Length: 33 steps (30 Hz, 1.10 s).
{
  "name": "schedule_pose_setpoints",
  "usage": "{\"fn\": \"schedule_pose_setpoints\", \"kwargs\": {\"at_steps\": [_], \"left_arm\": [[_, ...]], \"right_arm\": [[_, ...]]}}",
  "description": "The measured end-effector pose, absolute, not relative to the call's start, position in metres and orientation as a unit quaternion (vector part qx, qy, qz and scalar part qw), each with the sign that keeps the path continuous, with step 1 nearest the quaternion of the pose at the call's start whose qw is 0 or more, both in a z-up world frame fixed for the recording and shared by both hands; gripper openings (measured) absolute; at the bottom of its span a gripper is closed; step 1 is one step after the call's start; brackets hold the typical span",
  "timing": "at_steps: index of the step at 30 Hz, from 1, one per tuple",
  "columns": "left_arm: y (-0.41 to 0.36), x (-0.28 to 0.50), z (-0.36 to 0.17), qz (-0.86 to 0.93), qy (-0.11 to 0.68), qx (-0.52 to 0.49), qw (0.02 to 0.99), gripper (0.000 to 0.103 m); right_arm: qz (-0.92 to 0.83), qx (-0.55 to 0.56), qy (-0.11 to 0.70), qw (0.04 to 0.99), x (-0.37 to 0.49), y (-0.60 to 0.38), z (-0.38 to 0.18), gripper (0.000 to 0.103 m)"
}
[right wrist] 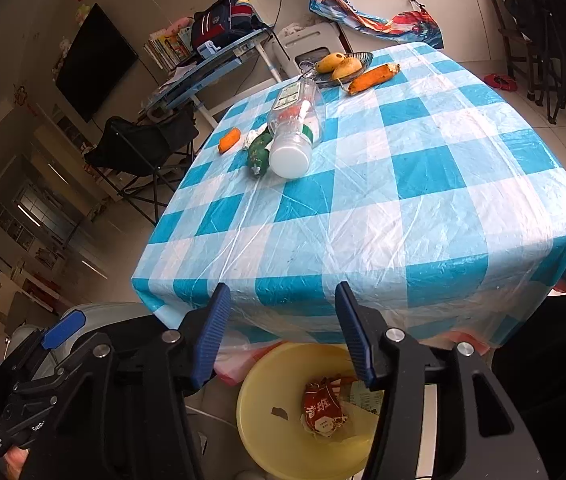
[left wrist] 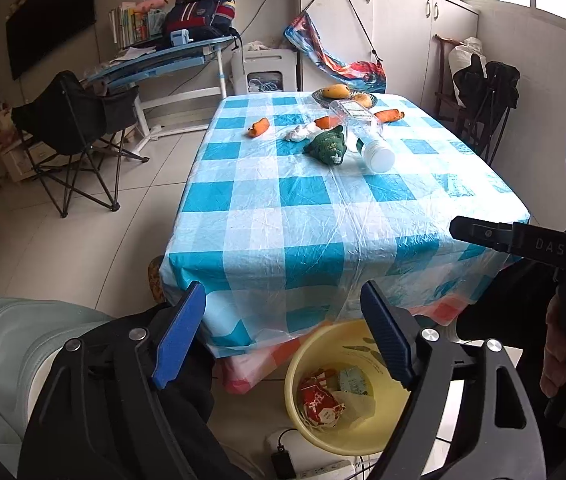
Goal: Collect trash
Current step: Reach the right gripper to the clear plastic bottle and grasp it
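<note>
Trash so far: a red crumpled wrapper [right wrist: 322, 410] and some paper scraps sit at the bottom of the yellow bin [right wrist: 259, 384], which is on the floor right under the near edge of the table. Same bin in the left wrist view [left wrist: 303, 364], wrapper [left wrist: 319, 402] inside w/ a teal-ish packet beside it.

Up on the blue/white checked tablecloth [right wrist: 423, 200], far half: a clear plastic bottle [right wrist: 297, 128] lying on its side, white cap end pointing toward the cams. A green veg-looking thing [right wrist: 258, 156] touches it on the left, crumpled white tissue [left wrist: 301, 133] just behind that. Carrot pieces scattered nearby [right wrist: 229, 139], bigger one [right wrist: 371, 77] next to a dark dish w/ mangoes [right wrist: 343, 66].

Left gripper [left wrist: 283, 340] is spread wide, nothing btwn the blue pads, hovering above the bin. Right gripper [right wrist: 283, 336] also spread apart and empty, above the bin too.
</note>
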<state>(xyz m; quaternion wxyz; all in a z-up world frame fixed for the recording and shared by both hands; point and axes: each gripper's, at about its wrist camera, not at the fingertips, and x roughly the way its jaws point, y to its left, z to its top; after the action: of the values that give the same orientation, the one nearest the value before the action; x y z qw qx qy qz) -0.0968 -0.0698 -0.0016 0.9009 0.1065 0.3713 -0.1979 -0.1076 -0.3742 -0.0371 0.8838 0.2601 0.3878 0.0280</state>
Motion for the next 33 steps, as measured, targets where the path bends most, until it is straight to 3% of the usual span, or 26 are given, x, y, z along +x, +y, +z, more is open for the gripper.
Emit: {"fn": "schedule_pose_setpoints", "kwargs": {"at_steps": [19,26,33], "left_arm": [[-0.062,-0.086,-0.008,-0.184,0.375,0.103,0.903,0.083],[-0.057,-0.065,-0.013,-0.171,0.380,0.085,0.905,0.084],[-0.054,-0.041,-0.024,-0.157,0.393,0.076,0.903,0.085]], "right_arm": [[0.029,0.255,0.391,0.884,-0.083,-0.372,-0.031,0.068],[0.006,0.235,0.369,0.899,-0.009,-0.386,-0.011,0.072],[-0.035,0.206,0.392,0.896,0.092,-0.390,-0.027,0.073]]}}
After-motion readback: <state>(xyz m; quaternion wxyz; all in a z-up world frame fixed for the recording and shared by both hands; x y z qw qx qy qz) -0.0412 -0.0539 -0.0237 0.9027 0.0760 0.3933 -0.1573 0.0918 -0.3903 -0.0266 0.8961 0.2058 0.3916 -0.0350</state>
